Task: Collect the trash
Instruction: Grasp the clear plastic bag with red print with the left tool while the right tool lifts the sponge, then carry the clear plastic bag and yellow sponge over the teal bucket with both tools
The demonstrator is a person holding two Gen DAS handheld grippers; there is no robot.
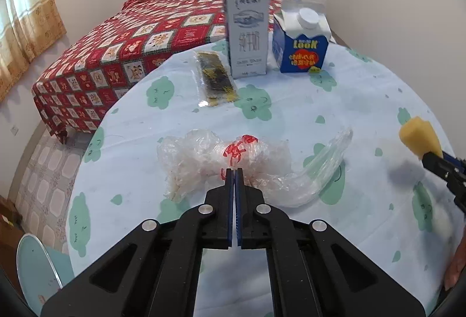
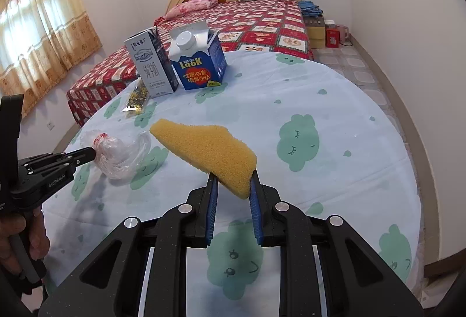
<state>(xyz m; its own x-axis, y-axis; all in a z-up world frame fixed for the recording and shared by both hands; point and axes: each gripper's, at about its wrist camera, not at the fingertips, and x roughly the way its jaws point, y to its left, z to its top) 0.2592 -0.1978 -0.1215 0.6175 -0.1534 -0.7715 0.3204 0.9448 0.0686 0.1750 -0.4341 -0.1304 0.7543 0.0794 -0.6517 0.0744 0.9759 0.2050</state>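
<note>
Trash on the table (image 1: 364, 101) is mostly soft and light: a crumpled clear plastic bag (image 1: 221, 165) with red print lies right at the tips of the left gripper (image 1: 234, 171).

Left wrist view: the jaws are fully together, tips pinching the bag's near edge. Looks like a bite on thin film, though how much plastic is caught I can't tell. Bag rests on the cloth, not lifted. Beyond the tips, well apart, a flat dark snack wrapper (image 1: 214, 79), then a grey milk carton (image 1: 247, 31) and a blue carton (image 1: 301, 40), both upright, side by side at the far edge. Off to the right of the tool, the yellow sponge (image 1: 419, 139) pokes in.

Right wrist view: the right gripper (image 2: 233, 180) stands narrow, clamped on the sponge's near corner; the rest cantilevers up-left past the tips, clear of the table. Probably held aside so the hand stays busy while the left works. Left gripper enters from the left, nose in the bag. Cartons stand far ahead.
</note>
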